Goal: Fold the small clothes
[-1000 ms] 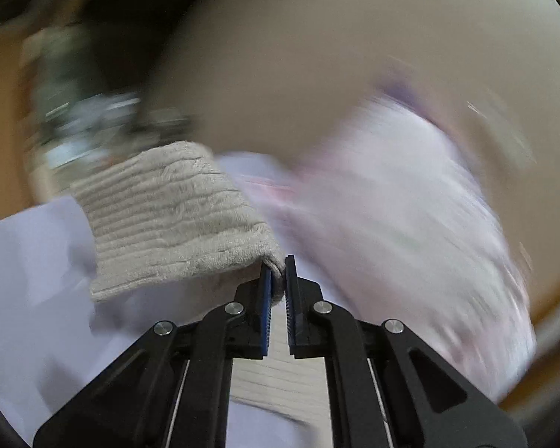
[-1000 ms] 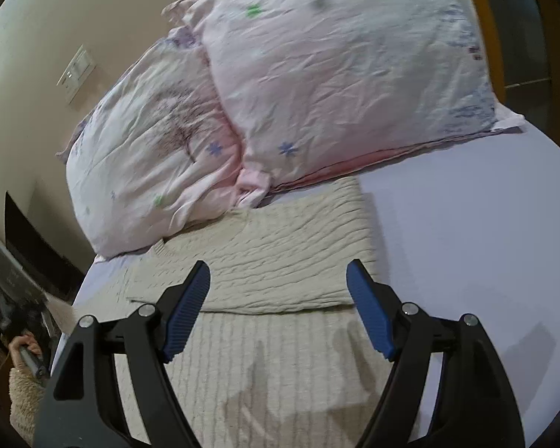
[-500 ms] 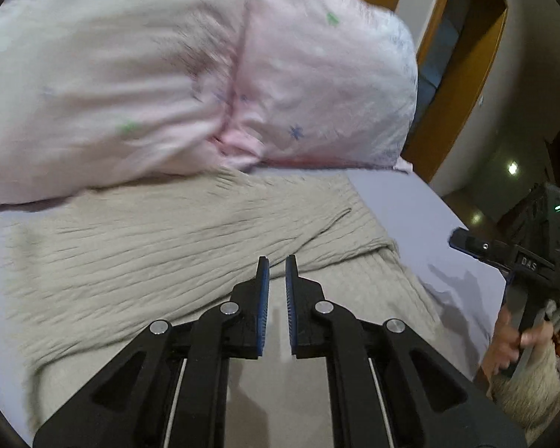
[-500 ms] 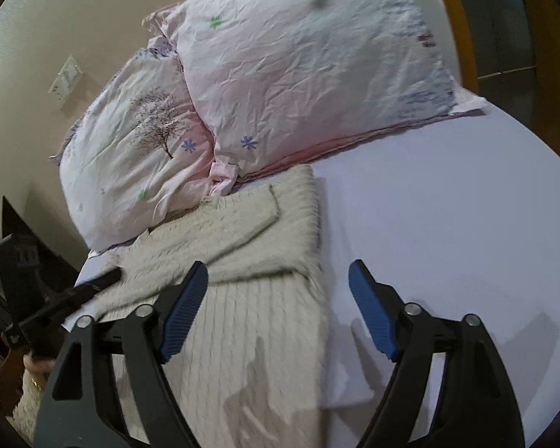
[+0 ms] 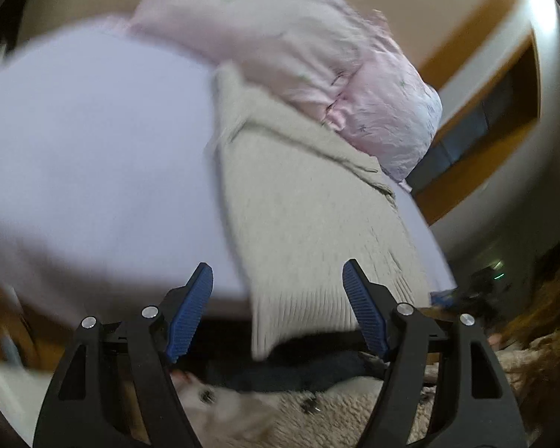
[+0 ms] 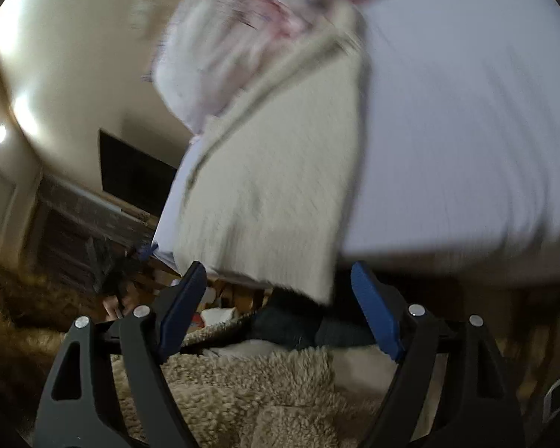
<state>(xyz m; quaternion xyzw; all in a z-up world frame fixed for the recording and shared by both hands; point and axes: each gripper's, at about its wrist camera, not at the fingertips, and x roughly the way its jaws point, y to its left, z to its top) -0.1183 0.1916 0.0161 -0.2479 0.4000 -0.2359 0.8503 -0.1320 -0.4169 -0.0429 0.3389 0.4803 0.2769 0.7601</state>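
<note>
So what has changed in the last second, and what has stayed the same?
The left gripper, shut on a sweater sleeve a second ago, has let go and now stands open. Both grippers have pulled back past the bed edge. The right gripper stays open. The sweater still lies on the bed below the pillows.

Both rigs match: left gripper (image 5: 276, 291) and right gripper (image 6: 278, 291) have matte black triangulated arms, silver screw heads at the joints, ribbed blue pads (image 5: 188, 317), and a fuzzy beige sleeve (image 6: 242, 392) below the right one.
</note>
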